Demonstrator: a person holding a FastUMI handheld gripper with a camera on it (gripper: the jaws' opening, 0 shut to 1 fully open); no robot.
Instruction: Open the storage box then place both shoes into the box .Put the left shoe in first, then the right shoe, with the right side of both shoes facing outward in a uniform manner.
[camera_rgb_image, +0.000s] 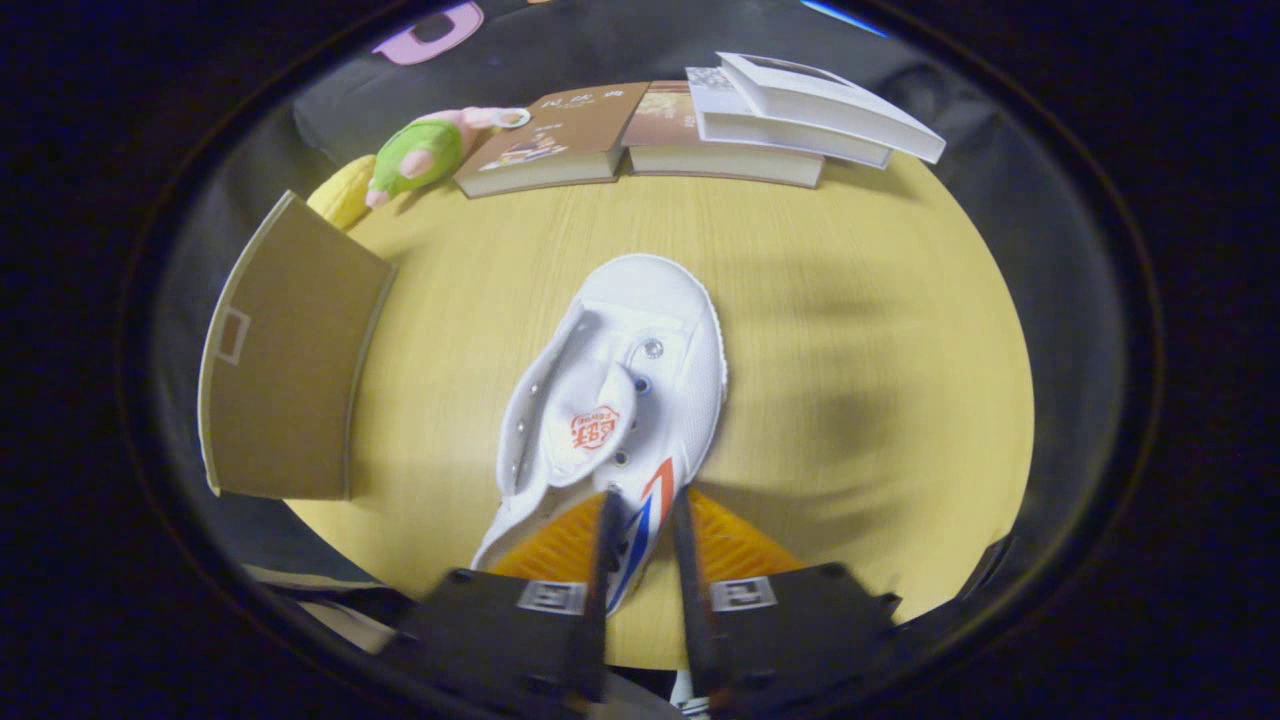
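Gripper (641, 540) clamped on white shoe (625, 385) at its striped side wall, frame centre, apparently lifted off wooden table (850, 300). Brown storage box (290, 350) at left; books (700, 125) along top.

We see one white canvas shoe (625, 400), red and blue side stripes, unlaced, tongue up, toe pointing away, heel side pinched between the gripper (640, 545) fingers, brown storage box (285, 350) lid open alongside on the table (850, 330).
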